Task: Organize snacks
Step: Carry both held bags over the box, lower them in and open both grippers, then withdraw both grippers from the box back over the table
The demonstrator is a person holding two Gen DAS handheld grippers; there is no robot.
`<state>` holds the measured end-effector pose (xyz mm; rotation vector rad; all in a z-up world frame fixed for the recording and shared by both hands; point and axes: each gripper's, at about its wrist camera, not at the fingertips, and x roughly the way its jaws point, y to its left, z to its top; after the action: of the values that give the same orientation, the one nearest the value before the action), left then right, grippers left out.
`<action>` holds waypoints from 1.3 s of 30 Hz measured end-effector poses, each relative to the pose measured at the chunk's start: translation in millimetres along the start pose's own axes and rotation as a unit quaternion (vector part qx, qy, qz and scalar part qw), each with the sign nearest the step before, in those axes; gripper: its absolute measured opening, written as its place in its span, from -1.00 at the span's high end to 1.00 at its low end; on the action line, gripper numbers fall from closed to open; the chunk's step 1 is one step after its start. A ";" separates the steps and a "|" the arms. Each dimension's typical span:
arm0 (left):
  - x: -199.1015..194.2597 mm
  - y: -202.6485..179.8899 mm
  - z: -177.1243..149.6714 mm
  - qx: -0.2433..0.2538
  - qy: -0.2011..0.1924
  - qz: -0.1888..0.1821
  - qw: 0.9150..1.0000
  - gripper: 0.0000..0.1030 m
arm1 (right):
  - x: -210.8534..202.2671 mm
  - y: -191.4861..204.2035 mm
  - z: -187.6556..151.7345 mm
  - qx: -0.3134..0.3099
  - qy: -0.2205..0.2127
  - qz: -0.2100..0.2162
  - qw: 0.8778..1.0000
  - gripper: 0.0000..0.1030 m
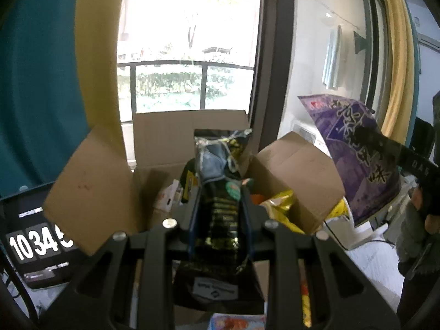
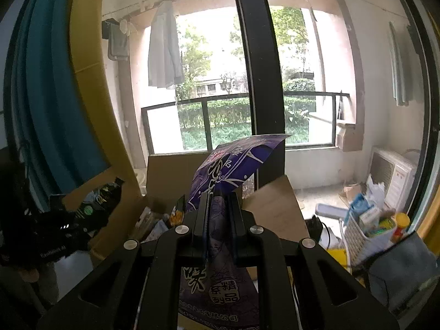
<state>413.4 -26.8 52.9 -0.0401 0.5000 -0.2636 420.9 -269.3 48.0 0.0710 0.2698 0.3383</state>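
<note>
A black snack packet with gold print (image 1: 220,206) stands lengthwise at the lower centre of the left wrist view, pinched between the jaws of the left gripper (image 1: 220,192), above the open cardboard box (image 1: 93,181). Inside the box lie more snacks, among them a yellow wrapper (image 1: 283,206). The purple snack bag (image 2: 220,187) sits at the centre of the right wrist view, the right gripper (image 2: 218,206) clamped tight on it; in the left view that bag shows at the right edge. At the lower left stands a tablet showing digits (image 1: 35,244). At the right view's lower right, a white basket of bottles and cartons (image 2: 363,233).
</note>
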 end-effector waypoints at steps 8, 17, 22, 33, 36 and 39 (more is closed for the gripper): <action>46.9 11.3 1.8 -0.016 0.028 0.005 0.999 0.36 | 51.5 0.1 6.5 0.006 0.015 -0.003 1.000 0.74; 54.2 20.3 5.8 -0.030 0.029 0.006 0.999 -0.34 | 113.7 14.3 3.1 0.011 0.070 -0.006 0.997 0.18; 41.2 25.1 8.7 -0.038 0.019 0.008 0.999 -0.35 | 102.7 16.5 -1.9 0.008 0.070 -0.004 0.997 0.07; -7.0 5.3 5.4 -0.029 0.002 -0.001 1.000 -0.36 | 44.3 5.5 -1.3 0.015 0.063 -0.028 0.998 0.07; -21.3 3.6 3.5 -0.032 -0.001 -0.001 0.999 -0.36 | 29.0 7.2 -2.7 0.017 0.060 -0.029 0.998 0.07; -33.5 -1.3 -3.5 -0.031 0.000 -0.001 1.000 -0.37 | 12.9 9.8 -5.1 0.017 0.058 -0.027 0.998 0.07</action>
<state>383.2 -19.3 65.7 -0.1010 0.5087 -0.2503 428.1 -255.6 41.0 0.0783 0.3928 0.2849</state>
